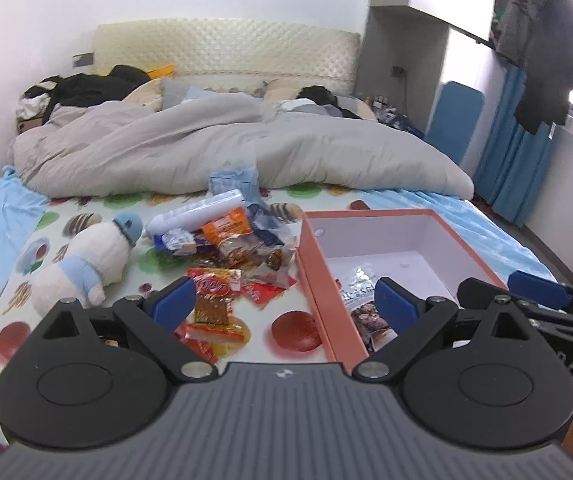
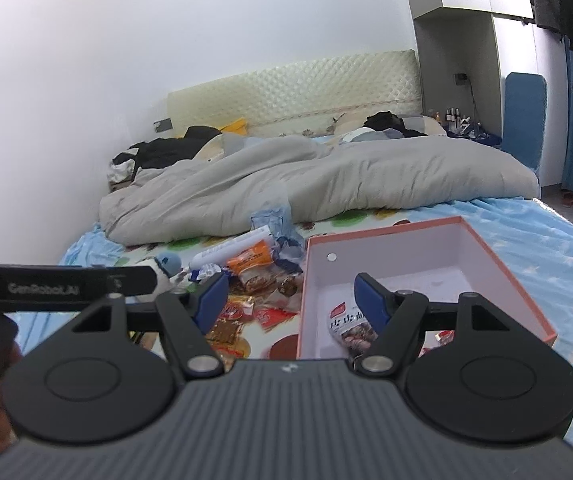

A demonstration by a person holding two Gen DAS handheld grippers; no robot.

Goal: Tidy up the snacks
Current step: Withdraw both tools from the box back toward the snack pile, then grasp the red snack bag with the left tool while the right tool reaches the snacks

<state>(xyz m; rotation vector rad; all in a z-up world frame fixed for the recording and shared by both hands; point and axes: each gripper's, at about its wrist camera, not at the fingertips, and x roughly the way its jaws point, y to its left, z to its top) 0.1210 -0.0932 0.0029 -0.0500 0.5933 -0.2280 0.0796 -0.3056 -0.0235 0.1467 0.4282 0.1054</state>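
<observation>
A pile of snack packets (image 1: 226,240) lies on the bed sheet, left of an open pink box (image 1: 310,264) with a white inside. The pile (image 2: 254,280) and the box (image 2: 506,268) also show in the right wrist view. One dark snack bag (image 1: 366,308) lies in the box near its front; it also shows in the right wrist view (image 2: 346,324). My left gripper (image 1: 284,304) is open and empty above the box's left wall and the nearest red packets (image 1: 214,284). My right gripper (image 2: 290,304) is open and empty, above the box's left wall.
A white plush toy (image 1: 86,264) with a blue cap lies left of the pile. A grey duvet (image 1: 226,148) is bunched behind the snacks, with a headboard (image 1: 226,48) beyond. The right gripper's arm (image 1: 546,300) shows at the box's right.
</observation>
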